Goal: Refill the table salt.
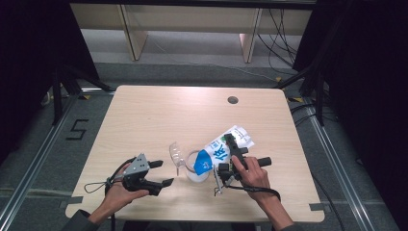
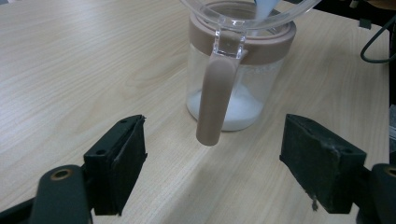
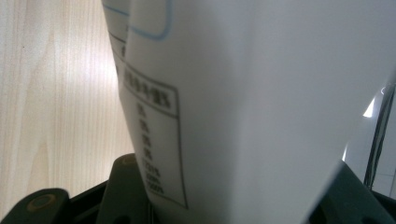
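Carton: your right gripper (image 1: 230, 144) is clamped on the white and blue milk carton (image 1: 222, 150), one jaw on each side. You have it tipped over, its top end down over the jar's mouth and its base raised toward the far right. In the right gripper view the carton's (image 3: 261, 102) white side with a printed table sits between the jaws.
Jar: the clear jar (image 2: 233, 88) with a tan collar stands upright near the front middle of the table (image 1: 159, 110). It holds a low layer of white. A tan handle (image 2: 215, 100) hangs down its near side, facing your left gripper.
Lid: a clear hinged lid (image 1: 176, 153) stands open to the jar's left in the high view.
Left gripper: your left gripper (image 1: 161, 173) has its jaws wide apart with nothing between them. It sits just left of the jar, apart from it, aimed at the handle.
Table: pale wood, with a small round hole (image 1: 233, 100) near the far edge.
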Demonstrator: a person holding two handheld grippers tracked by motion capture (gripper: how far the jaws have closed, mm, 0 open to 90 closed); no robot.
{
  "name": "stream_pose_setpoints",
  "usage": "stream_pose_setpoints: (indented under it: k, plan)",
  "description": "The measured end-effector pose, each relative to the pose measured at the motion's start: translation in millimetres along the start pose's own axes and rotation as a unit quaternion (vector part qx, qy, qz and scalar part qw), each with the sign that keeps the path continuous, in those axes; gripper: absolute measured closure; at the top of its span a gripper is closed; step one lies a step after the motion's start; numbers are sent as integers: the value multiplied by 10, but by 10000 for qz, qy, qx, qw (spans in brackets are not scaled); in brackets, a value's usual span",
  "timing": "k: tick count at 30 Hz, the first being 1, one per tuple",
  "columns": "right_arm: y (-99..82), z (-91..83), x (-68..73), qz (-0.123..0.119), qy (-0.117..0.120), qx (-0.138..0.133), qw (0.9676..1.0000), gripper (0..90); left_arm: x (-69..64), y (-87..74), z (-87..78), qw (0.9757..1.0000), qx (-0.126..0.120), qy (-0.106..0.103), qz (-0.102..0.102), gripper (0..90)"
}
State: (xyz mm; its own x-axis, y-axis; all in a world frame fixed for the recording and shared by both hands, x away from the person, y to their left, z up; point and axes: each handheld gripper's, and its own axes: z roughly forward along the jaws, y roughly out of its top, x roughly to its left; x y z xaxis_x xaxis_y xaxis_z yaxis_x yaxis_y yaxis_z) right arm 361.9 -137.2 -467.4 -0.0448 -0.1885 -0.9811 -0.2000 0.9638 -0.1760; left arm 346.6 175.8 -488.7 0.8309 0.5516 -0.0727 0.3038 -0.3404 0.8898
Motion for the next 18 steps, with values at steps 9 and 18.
stream_pose_setpoints:
  k: [9,18]
  plan:
    - [-10,12,65,348,-13,-36,9994,534,-12,-8,10,9999,-29,-37,-145,217]
    - [-4,19,60,261,-48,-87,9996,535,-3,-3,8,10000,-19,-37,-28,217]
